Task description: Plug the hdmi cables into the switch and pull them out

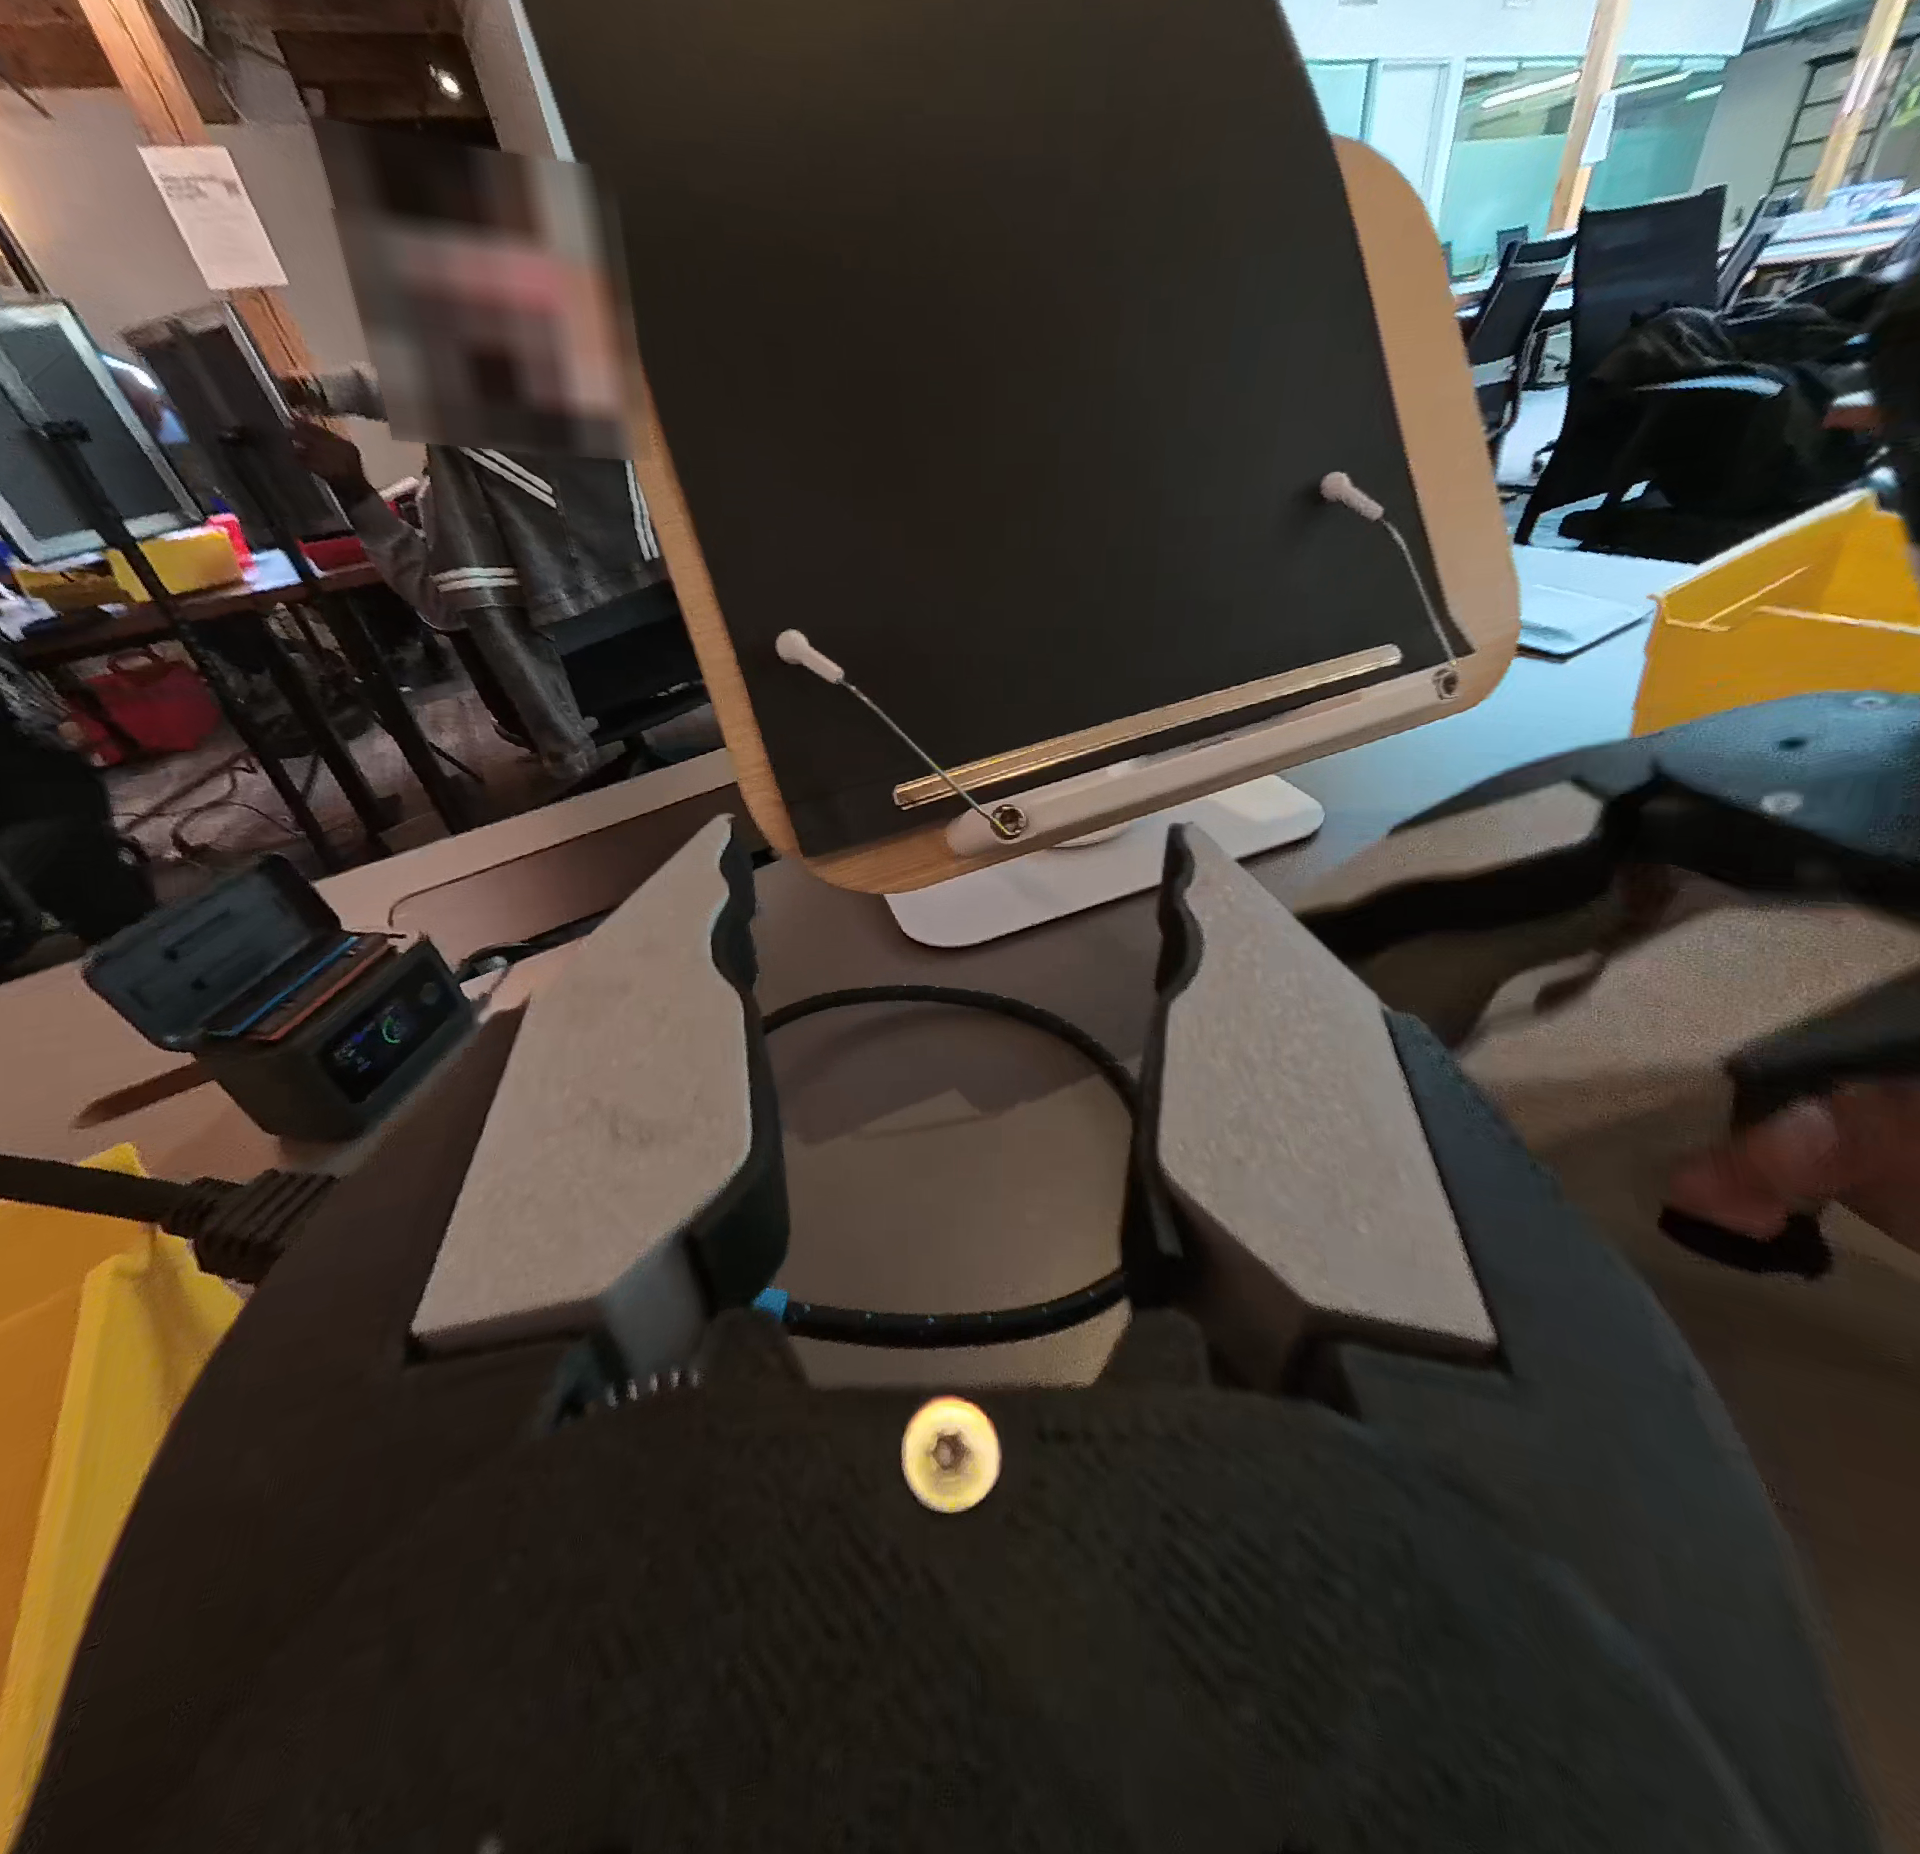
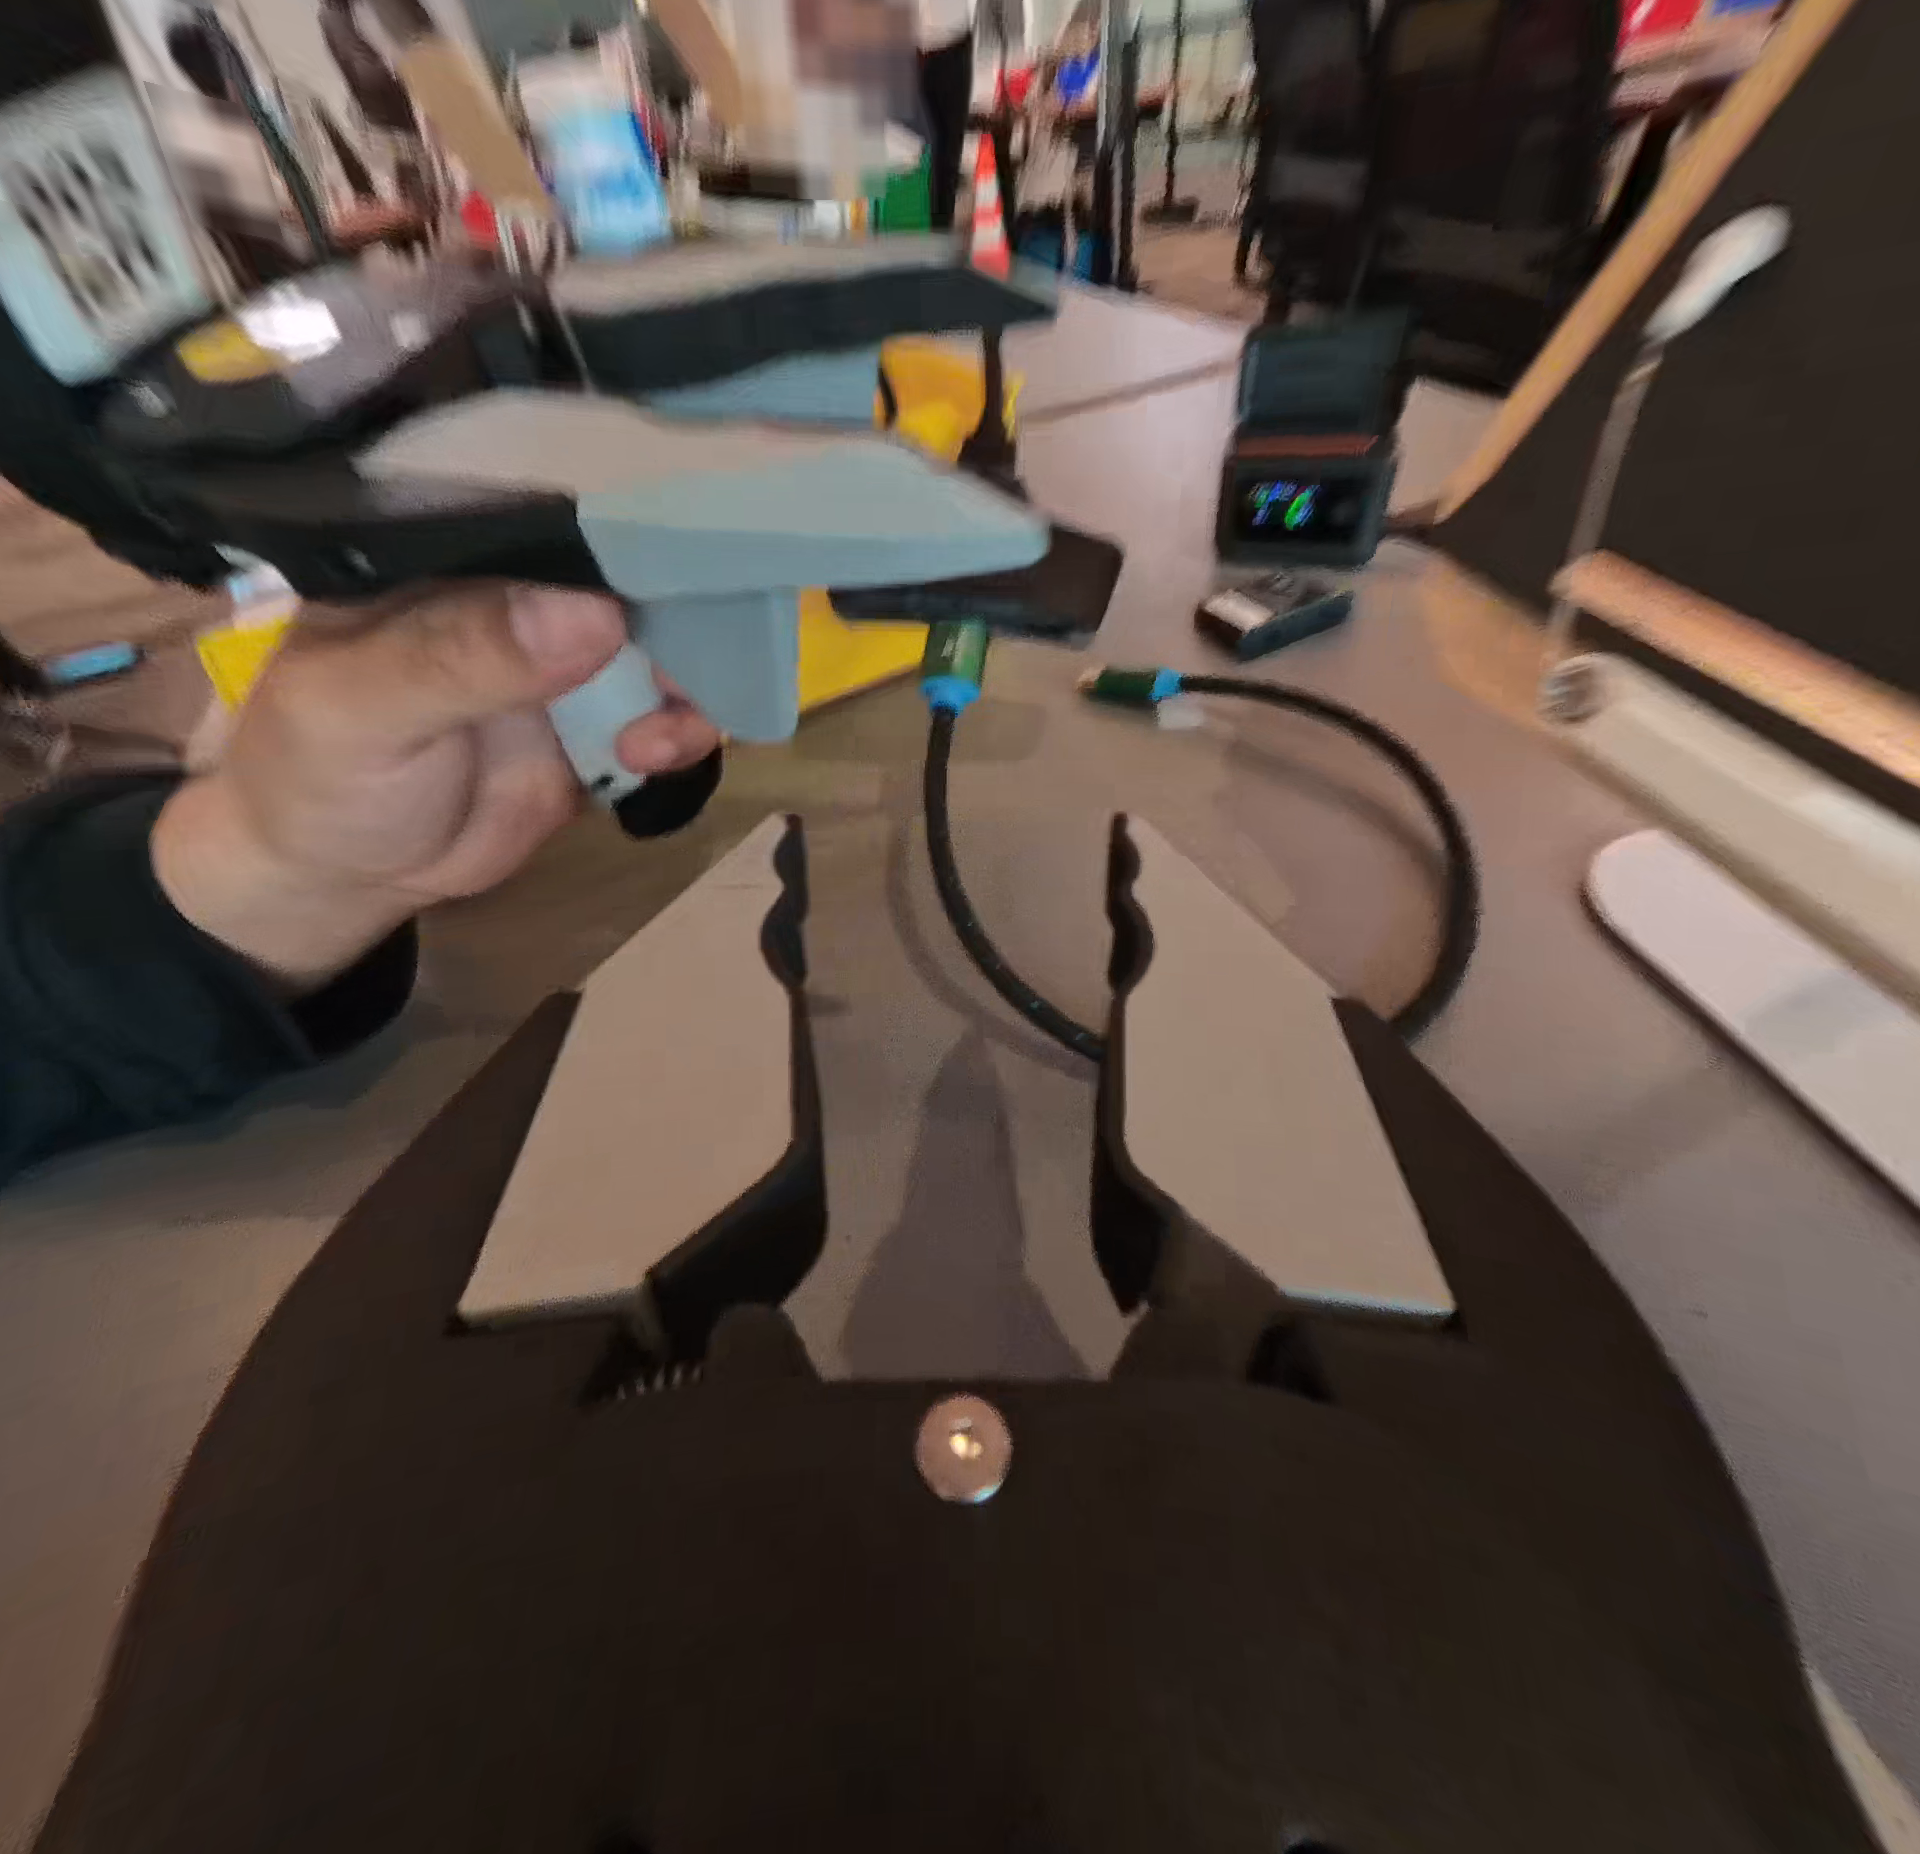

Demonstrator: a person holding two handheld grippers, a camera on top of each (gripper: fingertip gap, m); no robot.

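Observation:
A black braided HDMI cable (image 1: 1039,1311) lies in a loop on the table. In the right wrist view the cable (image 2: 1449,869) has two green plugs with blue collars: one (image 2: 956,656) lies partly hidden under the left gripper, and the other plug (image 2: 1127,684) lies free. A small black box (image 2: 1273,615), possibly the switch, lies farther back. My left gripper (image 1: 951,848) is open and empty, hovering over the loop. My right gripper (image 2: 954,828) is open and empty, close to the cable.
A wooden book stand with a black board (image 1: 987,350) stands just behind the cable. A dark case with a lit screen (image 1: 312,1025) sits at the left. Yellow bins (image 1: 1787,620) stand at both sides. The right gripper's body (image 1: 1787,755) is close on the right.

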